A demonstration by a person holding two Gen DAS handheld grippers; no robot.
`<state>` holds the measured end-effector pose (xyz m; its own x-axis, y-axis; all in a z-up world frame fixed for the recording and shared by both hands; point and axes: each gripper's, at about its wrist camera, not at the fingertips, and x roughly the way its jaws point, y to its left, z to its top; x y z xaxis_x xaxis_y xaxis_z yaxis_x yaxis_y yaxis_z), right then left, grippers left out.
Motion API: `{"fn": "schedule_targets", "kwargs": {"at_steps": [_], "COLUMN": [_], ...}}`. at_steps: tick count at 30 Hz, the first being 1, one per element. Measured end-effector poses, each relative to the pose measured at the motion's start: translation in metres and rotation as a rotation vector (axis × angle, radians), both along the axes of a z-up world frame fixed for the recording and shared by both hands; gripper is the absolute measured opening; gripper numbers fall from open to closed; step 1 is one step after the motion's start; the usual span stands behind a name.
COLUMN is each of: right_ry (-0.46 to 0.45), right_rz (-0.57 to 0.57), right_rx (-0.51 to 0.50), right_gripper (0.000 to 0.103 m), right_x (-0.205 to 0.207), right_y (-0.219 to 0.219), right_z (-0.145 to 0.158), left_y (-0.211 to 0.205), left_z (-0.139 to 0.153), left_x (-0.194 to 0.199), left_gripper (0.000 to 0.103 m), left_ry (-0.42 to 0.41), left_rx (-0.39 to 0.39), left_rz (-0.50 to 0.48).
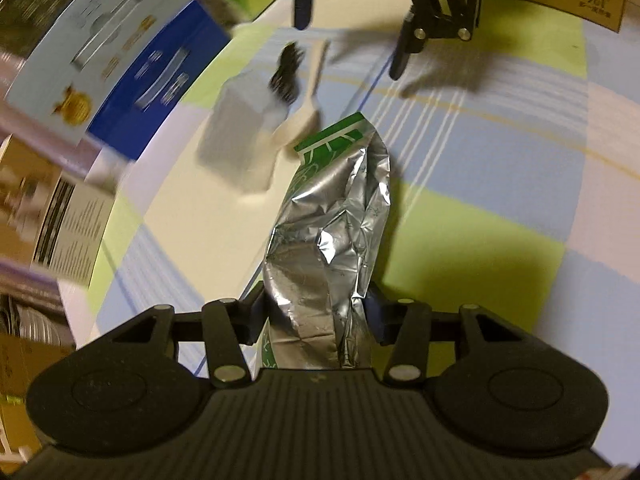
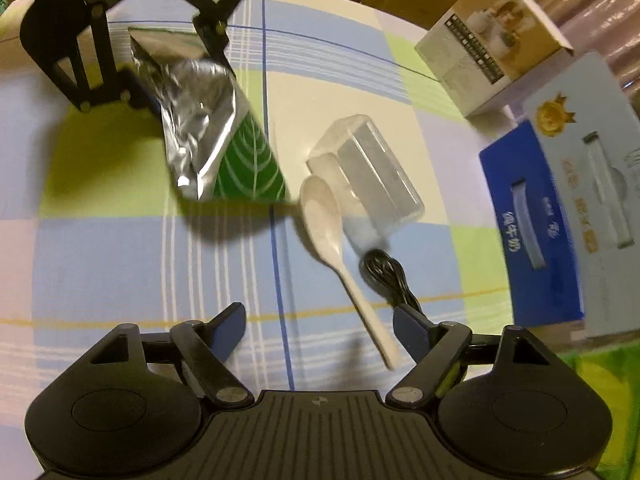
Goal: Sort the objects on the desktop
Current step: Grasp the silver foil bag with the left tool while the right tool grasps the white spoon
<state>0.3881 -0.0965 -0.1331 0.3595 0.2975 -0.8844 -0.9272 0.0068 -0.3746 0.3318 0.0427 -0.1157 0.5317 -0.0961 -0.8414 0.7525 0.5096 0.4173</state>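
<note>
While the left gripper (image 1: 316, 320) clamps its two blue-padded fingers on the lower end of a crinkled silver foil pouch (image 1: 336, 224) with a green leaf print, the pouch hangs clear of the checked tablecloth (image 1: 500, 184) and throws a dark shadow on the cloth beneath it. Seen from the right wrist camera, the same pouch (image 2: 208, 132) sticks out from that gripper (image 2: 160, 92) with its green printed end pointing toward the middle of the table. The right gripper (image 2: 320, 332) has its fingers spread wide apart and holds nothing; it hovers above the cloth, with the handle end of a white plastic spoon (image 2: 340, 256) lying between and just ahead of its fingertips. The spoon lies flat, bowl up, its bowl touching or just beside a clear plastic box (image 2: 368, 168) that lies on the cloth. A coiled black cable (image 2: 384, 272) rests just beside the spoon's handle, near the box's open end. In the left wrist view these three things show blurred beyond the pouch: the box (image 1: 240, 136), the spoon (image 1: 304, 108) and the cable (image 1: 286, 72), with the right gripper (image 1: 352, 44) above them. Along the table's edge stand a blue and pale blue printed carton (image 2: 560, 216) and a smaller beige carton (image 2: 492, 48), well apart from the pouch.
</note>
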Motion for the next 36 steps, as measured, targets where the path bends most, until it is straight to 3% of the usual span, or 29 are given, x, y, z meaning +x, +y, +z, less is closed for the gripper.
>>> {"fn": "schedule_targets", "kwargs": {"at_steps": [8,18,21,26,27,29,30,33,36], "right_ry": [0.136,0.270,0.291,0.294,0.291,0.305,0.324,0.351,0.396], "right_rz": [-0.073,-0.142,-0.175,-0.184,-0.191,-0.223,-0.238,-0.276,-0.432], "right_rx": [0.021,0.045,0.053,0.031,0.027,0.026,0.023,-0.002,0.022], "right_gripper": [0.065,0.063,0.053,0.016,0.014,0.004,0.004,0.004,0.004], "right_x": [0.032,0.062,0.063,0.048,0.044,0.037,0.034,0.015,0.003], "right_y": [0.012,0.021,0.019,0.013,0.012,0.008,0.007,0.004,-0.003], "right_z": [-0.012,-0.012,-0.009,-0.003,-0.003,-0.002,-0.001,-0.003,-0.001], "left_y": [0.021,0.021,0.019,0.019,0.020,0.023,0.024,0.023,0.017], "left_z": [0.003,0.009,0.009,0.003,0.003,0.005,0.005,0.007,0.009], "left_x": [-0.004,0.004,0.007,0.016,0.018,0.025,0.027,0.026,0.019], "left_gripper": [0.047,0.062,0.067,0.074,0.075,0.073,0.064,0.054,0.049], "left_ry": [-0.010,0.022,0.032,0.055,0.060,0.096,0.112,0.125,0.133], "left_rx": [-0.037,-0.075,-0.076,-0.092,-0.104,-0.126,-0.137,-0.131,-0.104], "left_rz": [0.044,0.026,0.025,0.068,0.088,0.140,0.159,0.205,0.239]}}
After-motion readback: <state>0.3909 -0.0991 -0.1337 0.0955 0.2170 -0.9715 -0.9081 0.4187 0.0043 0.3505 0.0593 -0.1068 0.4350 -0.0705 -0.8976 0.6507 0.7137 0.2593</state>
